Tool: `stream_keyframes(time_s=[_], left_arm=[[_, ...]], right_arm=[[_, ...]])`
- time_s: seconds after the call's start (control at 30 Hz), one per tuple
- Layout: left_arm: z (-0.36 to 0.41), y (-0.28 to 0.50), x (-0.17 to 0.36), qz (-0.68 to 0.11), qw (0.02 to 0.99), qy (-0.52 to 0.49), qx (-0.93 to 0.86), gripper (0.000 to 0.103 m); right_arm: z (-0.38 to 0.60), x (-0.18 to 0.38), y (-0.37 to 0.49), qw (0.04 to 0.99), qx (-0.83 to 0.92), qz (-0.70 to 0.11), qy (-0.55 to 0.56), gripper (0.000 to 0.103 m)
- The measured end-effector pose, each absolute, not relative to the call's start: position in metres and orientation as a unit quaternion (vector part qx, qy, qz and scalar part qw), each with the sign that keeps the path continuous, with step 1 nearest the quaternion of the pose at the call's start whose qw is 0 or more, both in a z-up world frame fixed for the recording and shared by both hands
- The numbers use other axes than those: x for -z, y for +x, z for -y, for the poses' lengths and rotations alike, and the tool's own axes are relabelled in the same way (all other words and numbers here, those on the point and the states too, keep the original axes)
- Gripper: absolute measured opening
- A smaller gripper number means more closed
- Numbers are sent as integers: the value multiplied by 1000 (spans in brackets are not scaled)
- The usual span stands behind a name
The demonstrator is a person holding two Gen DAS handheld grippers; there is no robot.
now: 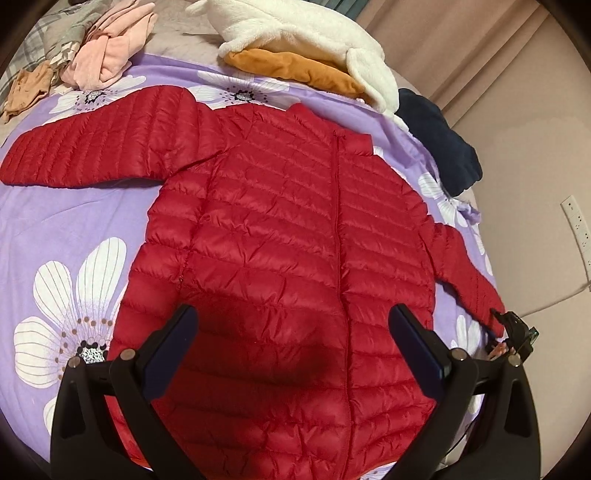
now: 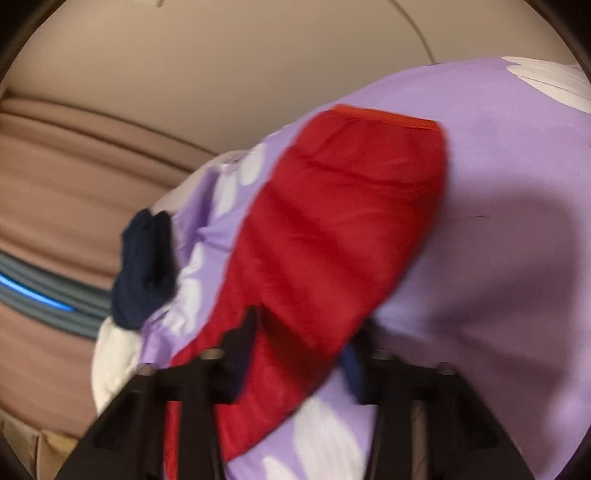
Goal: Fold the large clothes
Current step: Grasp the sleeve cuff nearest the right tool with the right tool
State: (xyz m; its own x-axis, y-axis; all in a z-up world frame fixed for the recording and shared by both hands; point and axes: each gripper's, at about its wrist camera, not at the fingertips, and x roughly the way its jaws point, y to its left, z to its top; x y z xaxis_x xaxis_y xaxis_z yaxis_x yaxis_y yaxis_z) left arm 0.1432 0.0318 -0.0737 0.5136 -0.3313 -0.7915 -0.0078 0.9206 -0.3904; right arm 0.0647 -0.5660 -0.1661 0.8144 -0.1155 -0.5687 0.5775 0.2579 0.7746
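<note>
A red quilted jacket (image 1: 280, 229) lies front up and spread flat on the purple flowered bed sheet (image 1: 55, 221), collar at the far end. One sleeve (image 1: 92, 147) stretches out to the left. My left gripper (image 1: 291, 325) hovers open over the jacket's lower body, with nothing between its fingers. The other sleeve (image 1: 465, 269) runs down to the bed's right edge, where my right gripper (image 1: 515, 332) sits at the cuff. In the blurred right wrist view, that red sleeve (image 2: 332, 221) passes between the fingers of the right gripper (image 2: 303, 343), which close on it.
A white fleece garment (image 1: 295, 33) over an orange one (image 1: 295, 70) lies beyond the collar. A navy garment (image 1: 439, 140) sits at the bed's far right edge. Pink clothes (image 1: 110, 48) and a plaid cloth (image 1: 48, 29) are piled far left. A wall socket (image 1: 578, 229) is right.
</note>
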Motion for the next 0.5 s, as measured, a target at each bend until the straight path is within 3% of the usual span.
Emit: stream_keyframes(time_s=[0.03,0.1,0.5], left_arm=[[-32,144,74,-485,852,-174,92,103],[-37,145,74,-484,854,-173,87,103],[-66,138,79,-480,854,-191,58,103]], right_arm=[[567,164,63,768,234,-205,560,16],[562,148,60,786,240,-202,532,12],[426,-22,98,949,86,-163,257,9]])
